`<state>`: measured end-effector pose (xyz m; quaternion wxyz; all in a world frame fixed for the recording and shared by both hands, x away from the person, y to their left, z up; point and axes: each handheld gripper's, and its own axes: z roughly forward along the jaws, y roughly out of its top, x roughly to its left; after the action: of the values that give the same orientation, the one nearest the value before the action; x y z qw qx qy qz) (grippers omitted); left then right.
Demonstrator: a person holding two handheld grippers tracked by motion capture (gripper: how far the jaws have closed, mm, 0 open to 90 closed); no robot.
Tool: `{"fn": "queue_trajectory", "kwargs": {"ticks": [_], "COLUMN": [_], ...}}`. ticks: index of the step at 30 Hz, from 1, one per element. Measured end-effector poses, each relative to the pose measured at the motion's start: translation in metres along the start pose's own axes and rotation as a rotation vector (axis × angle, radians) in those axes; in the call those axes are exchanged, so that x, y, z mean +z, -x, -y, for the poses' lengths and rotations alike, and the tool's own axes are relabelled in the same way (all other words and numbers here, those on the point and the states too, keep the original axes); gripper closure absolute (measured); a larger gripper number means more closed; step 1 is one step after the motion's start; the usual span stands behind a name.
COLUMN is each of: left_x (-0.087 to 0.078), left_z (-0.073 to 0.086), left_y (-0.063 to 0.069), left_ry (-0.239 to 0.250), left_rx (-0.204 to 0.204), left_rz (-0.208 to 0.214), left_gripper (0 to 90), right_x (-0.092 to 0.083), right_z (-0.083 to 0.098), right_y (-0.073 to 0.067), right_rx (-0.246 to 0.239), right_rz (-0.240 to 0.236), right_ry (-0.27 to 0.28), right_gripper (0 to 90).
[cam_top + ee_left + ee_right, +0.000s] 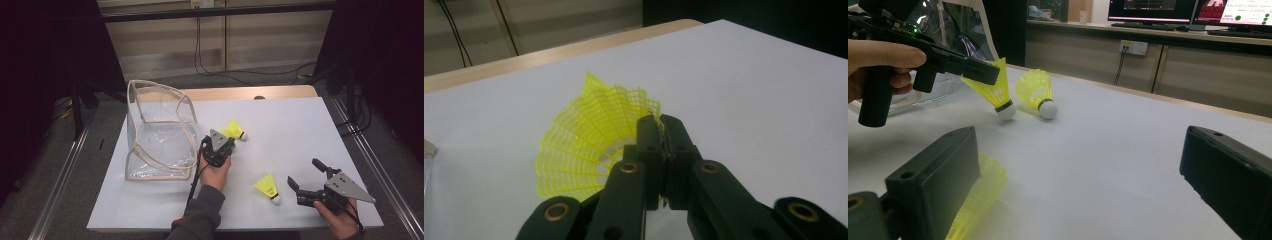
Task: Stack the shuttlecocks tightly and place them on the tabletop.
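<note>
Between the pressed-together jaws of the left tongs (663, 131) sits the rim of a yellow shuttlecock (589, 145), its mesh skirt pinched at the edge and fanning out to the tongs' left; from the right gripper view it hangs cork-down off those tongs, just clear of the tabletop (300, 130) or barely touching it. A second shuttlecock (1037, 92) lies just beyond it on its side, and a clear bag (160, 132) with a pale frame stands just left of the left tongs. The right tongs (305, 175) are spread wide and hold nothing, with a third shuttlecock (267, 188) lying close by their left jaw. These things look very light, so a gentle pinch should carry one. The plastic skirt is thin, springy and easily crumpled, so a rim grip will likely flex and let the cork swing. The stiffer neck near the cork seems a steadier hold, though the rounded cork itself may slip.
</note>
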<state>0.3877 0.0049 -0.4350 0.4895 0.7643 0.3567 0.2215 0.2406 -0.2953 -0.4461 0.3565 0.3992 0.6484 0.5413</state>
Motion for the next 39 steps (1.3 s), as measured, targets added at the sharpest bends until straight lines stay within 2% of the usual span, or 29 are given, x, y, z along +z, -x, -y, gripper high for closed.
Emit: {"fn": "queue_trajectory", "kwargs": {"ticks": [12,15,27,39], "left_x": [0.004,0.005,0.006,0.004], "left_z": [0.001,0.001,0.001,0.0], "left_y": [0.007,0.009,0.017,0.025], "left_ry": [-0.007,-0.01,-0.02,-0.027], "left_rx": [0.007,-0.007,-0.015,-0.022], "left_rz": [0.036,0.047,0.106,0.167], "left_gripper": [86.3,84.3,75.6,71.9], "right_x": [0.0,0.0,0.0,0.0], "right_z": [0.0,0.0,0.0,0.0], "right_y": [0.0,0.0,0.0,-0.001], "right_rx": [-0.001,0.0,-0.002,-0.003], "right_rz": [0.0,0.0,-0.002,-0.004], "right_ry": [0.003,0.004,-0.002,0.0], "right_gripper": [1.9,1.9,1.9,1.9]}}
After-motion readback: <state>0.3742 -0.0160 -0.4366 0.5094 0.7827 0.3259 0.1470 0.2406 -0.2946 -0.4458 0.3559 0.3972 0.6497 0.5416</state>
